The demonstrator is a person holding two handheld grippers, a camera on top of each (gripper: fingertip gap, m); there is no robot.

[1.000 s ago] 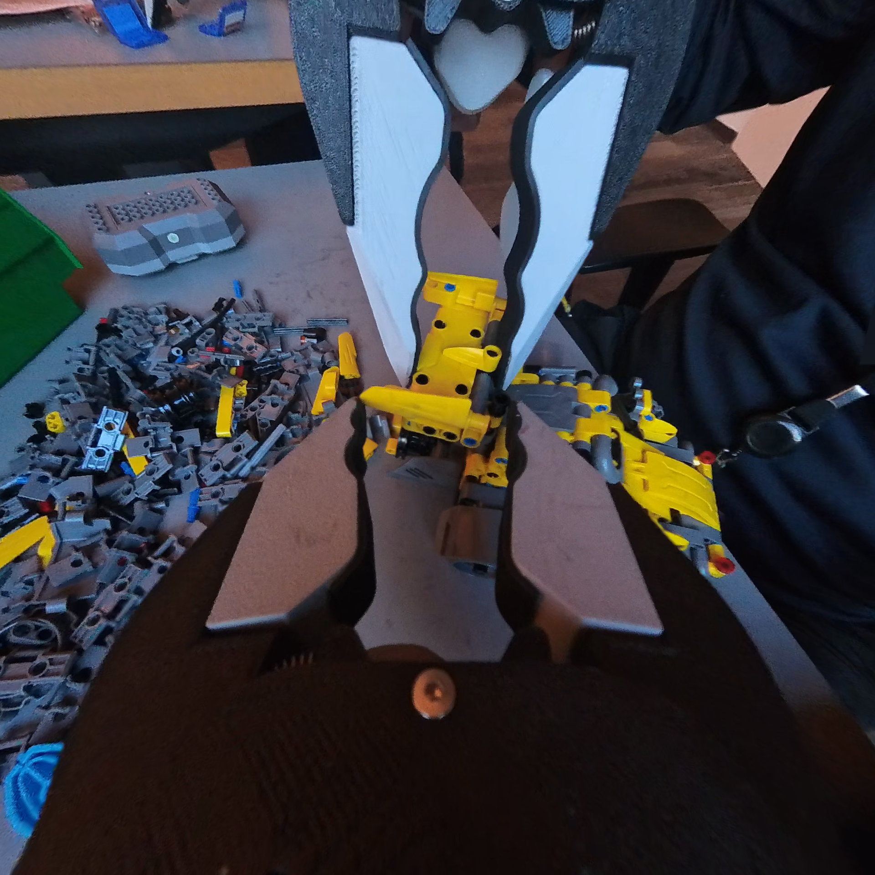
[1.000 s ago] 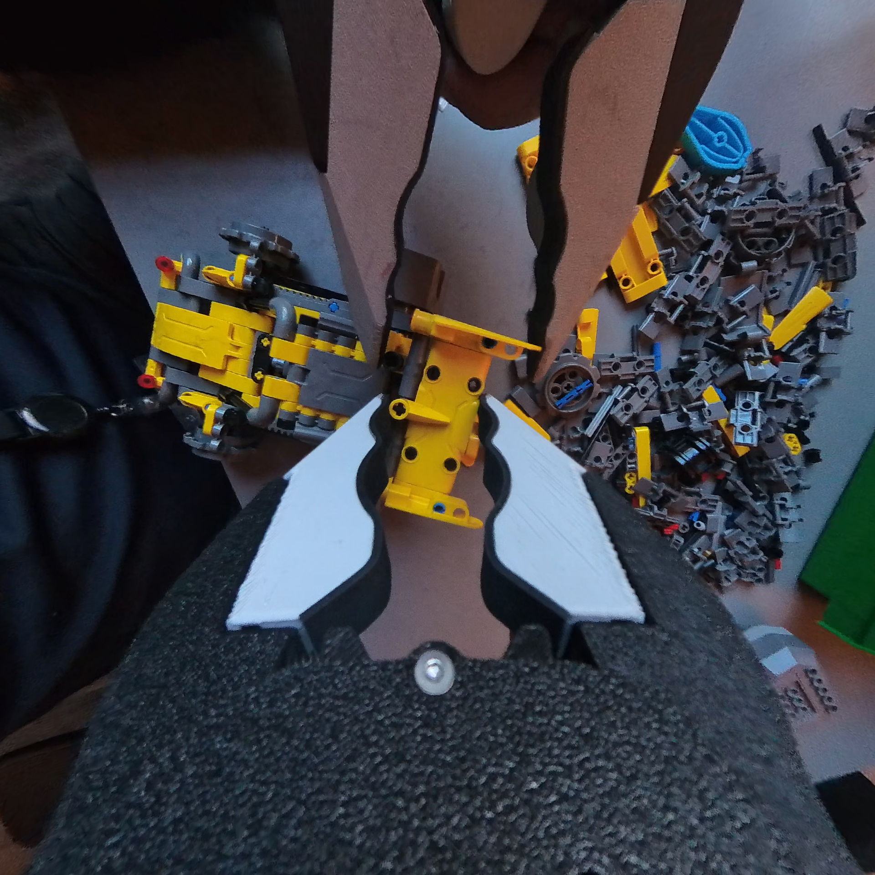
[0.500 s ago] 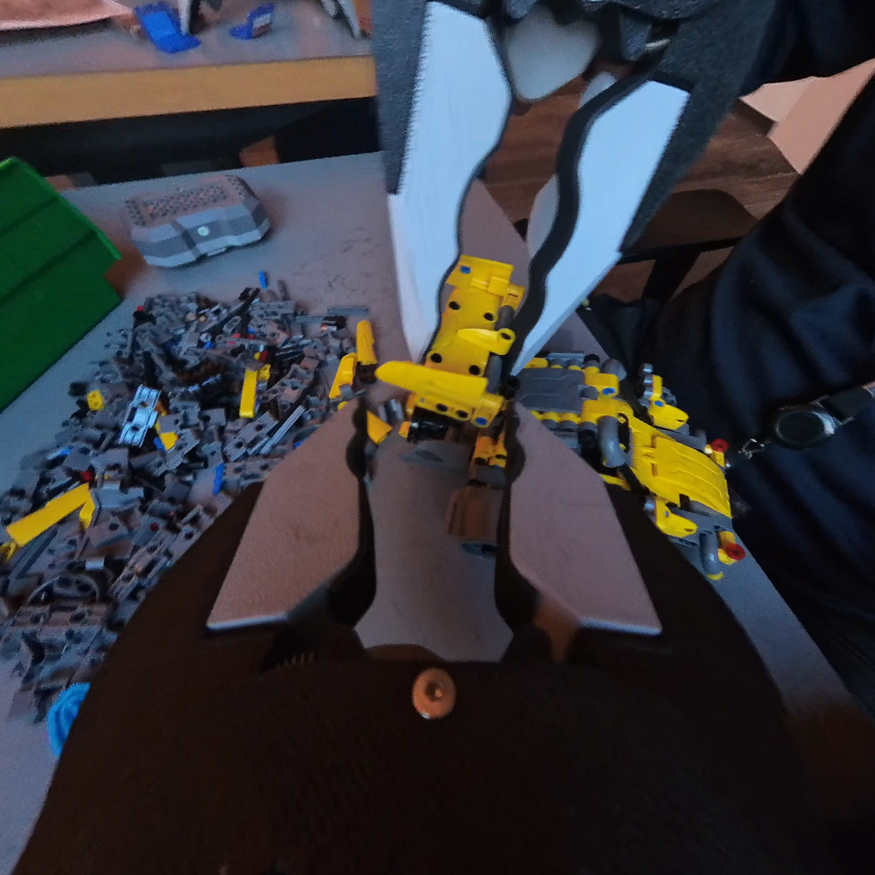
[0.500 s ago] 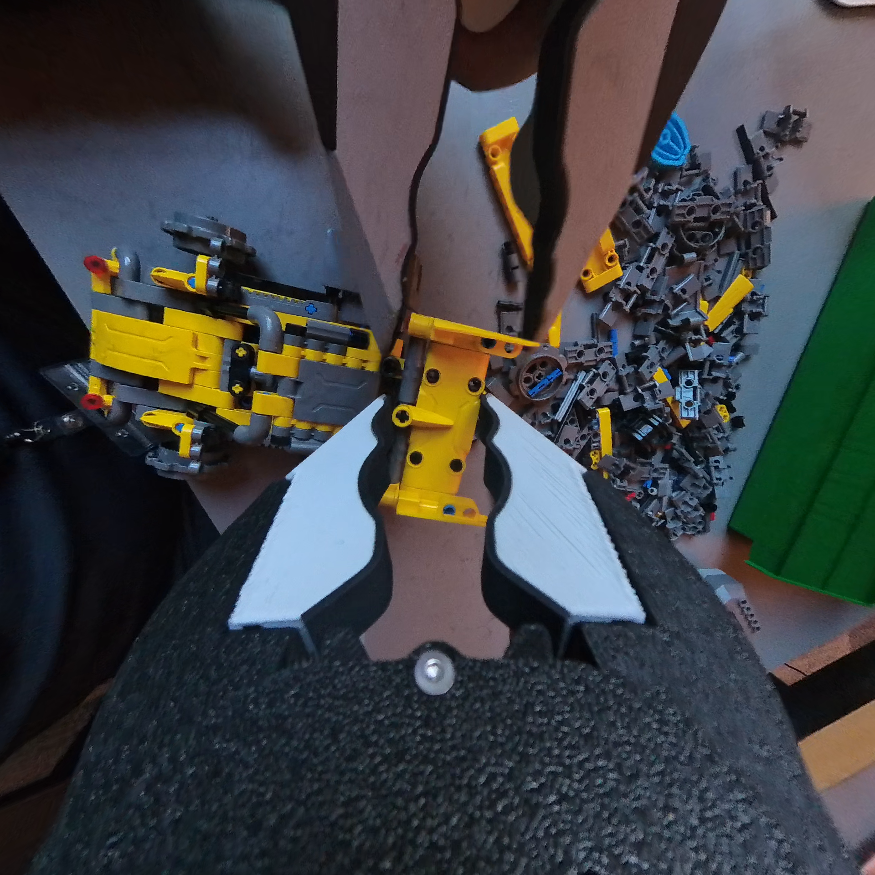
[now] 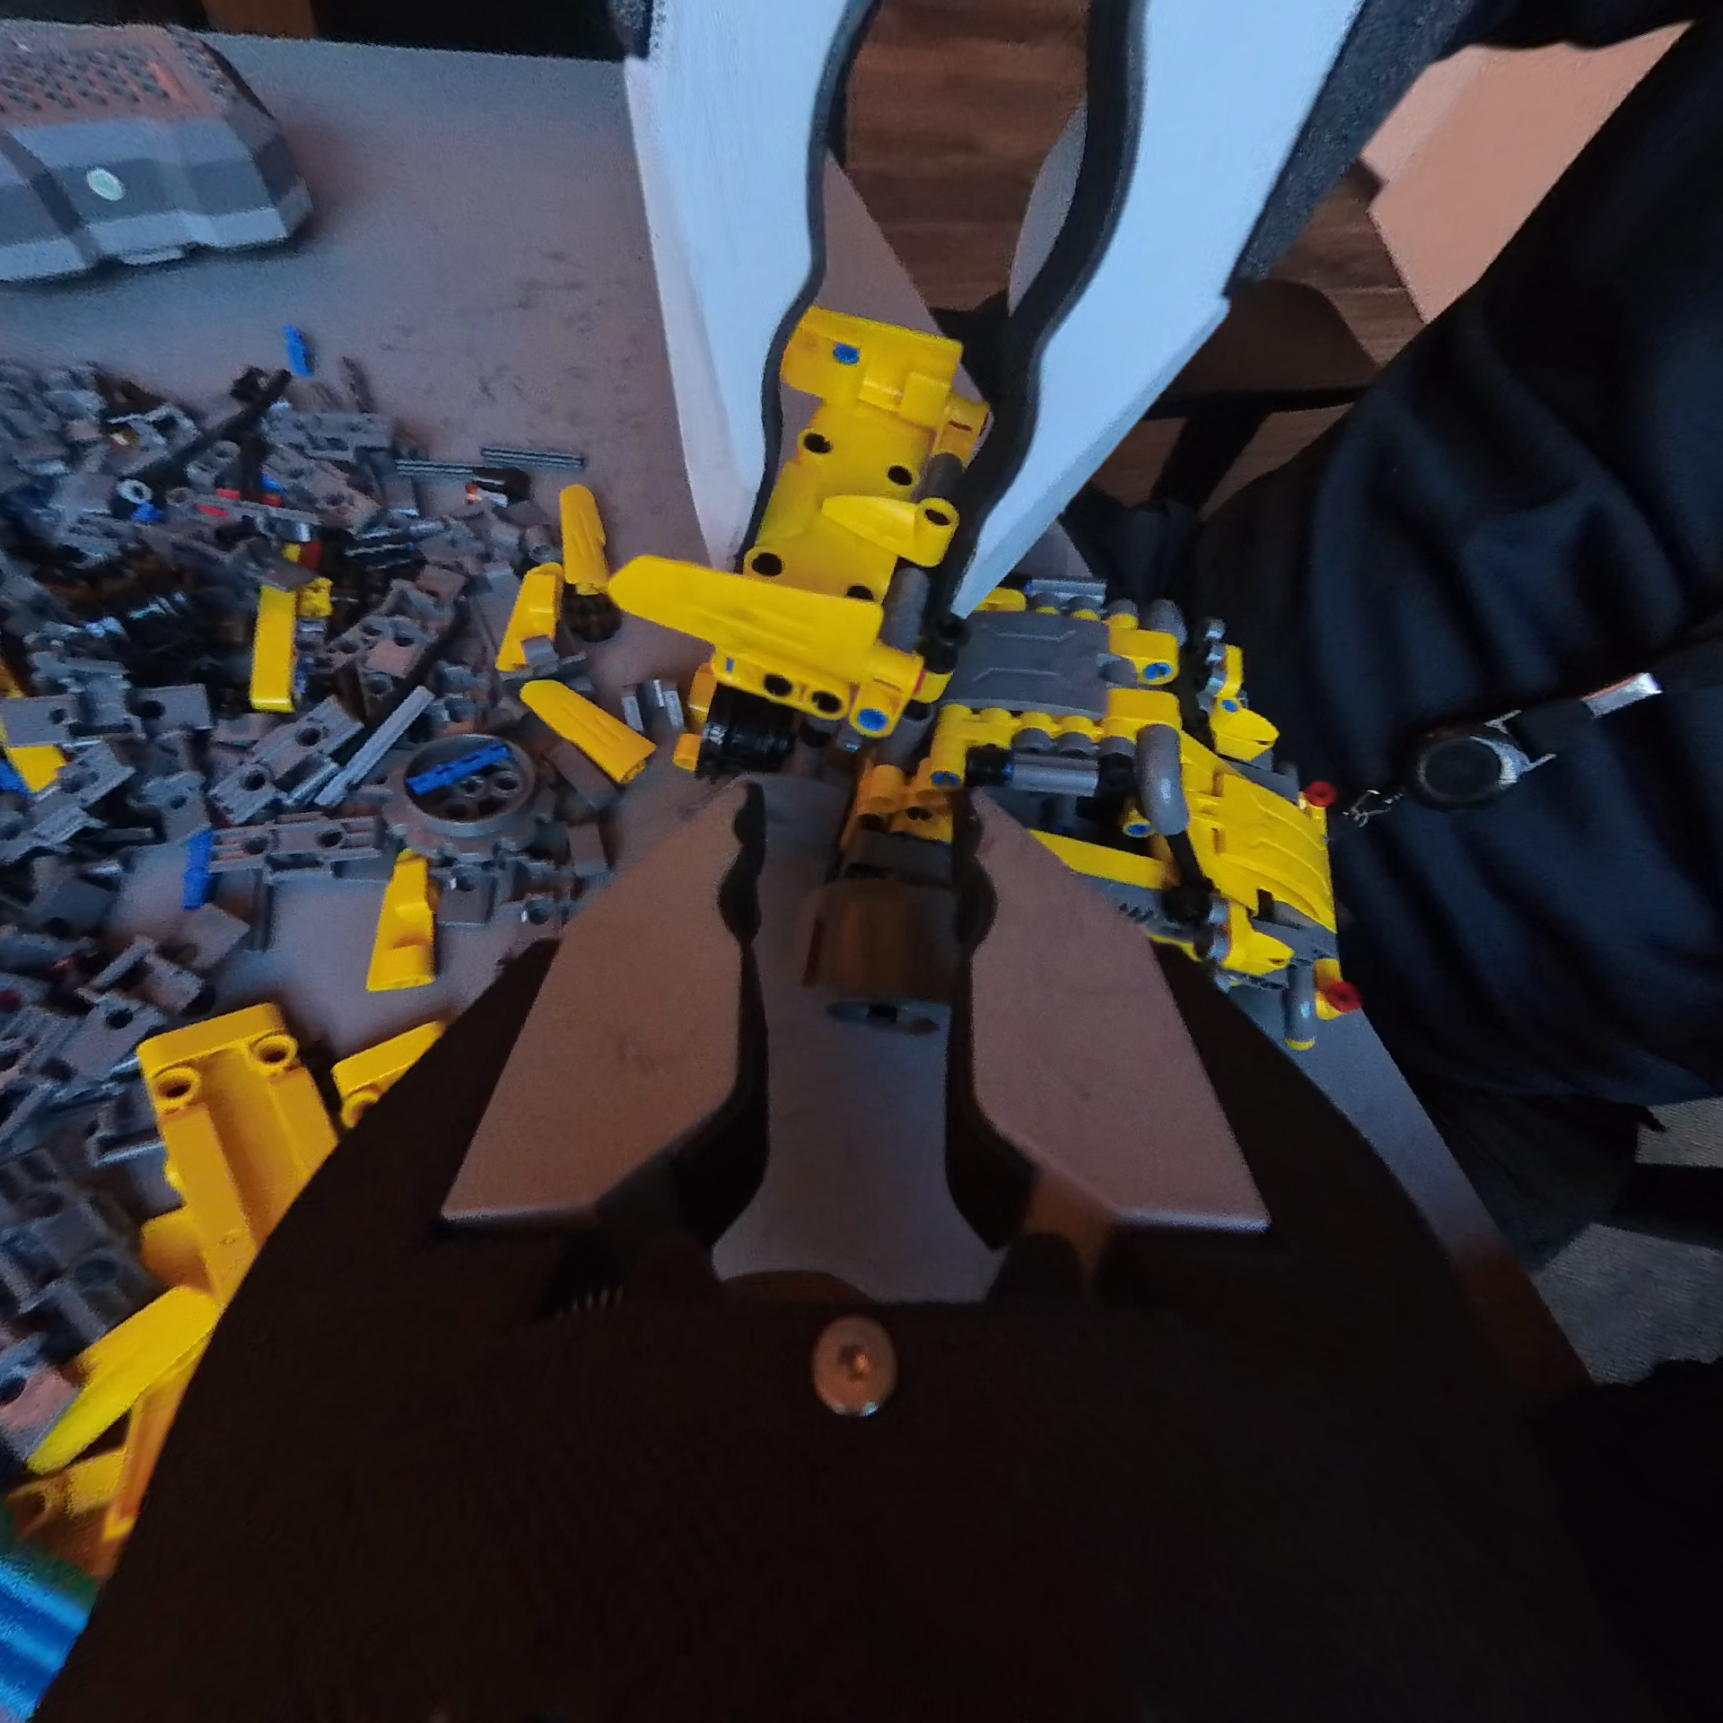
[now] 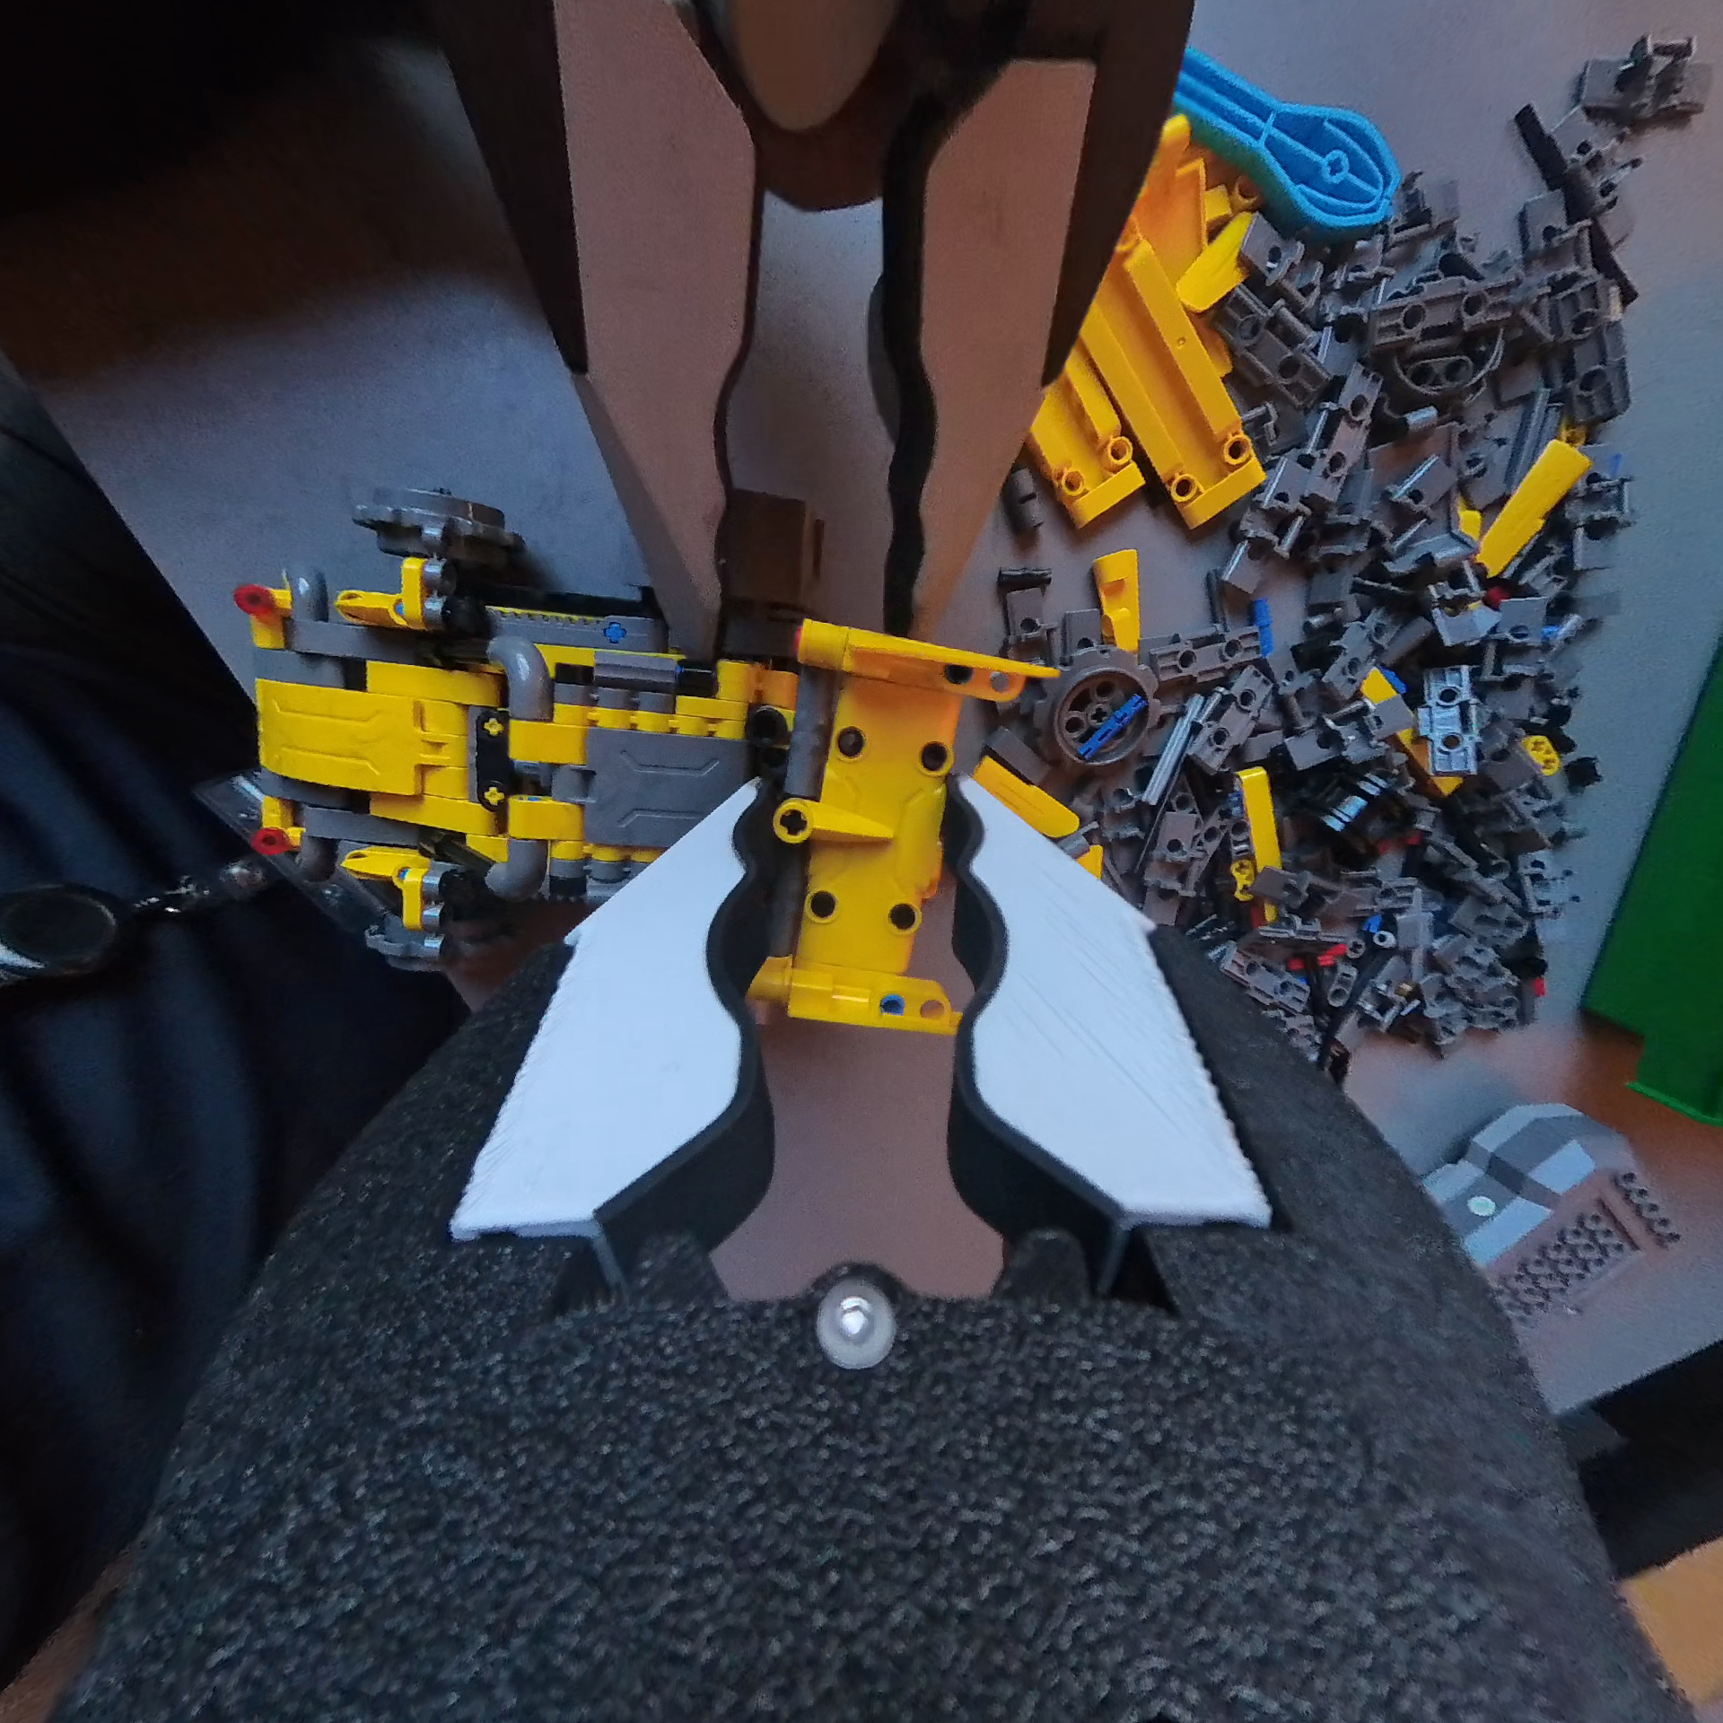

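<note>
Right wrist view: right gripper [image 6: 853,792] clamps the yellow cab block [image 6: 867,820] of the brick-built yellow vehicle [image 6: 466,727]. Left gripper [image 5: 853,820], opposite, pinches the brown block [image 5: 876,942] at the same joint, apparently bracing it. Loose grey parts pile [image 6: 1399,653] lies beside it on the table [image 5: 466,233].

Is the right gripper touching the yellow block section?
Touching. In the right wrist view, the right gripper has both white fingers pressed against the yellow block section.
</note>
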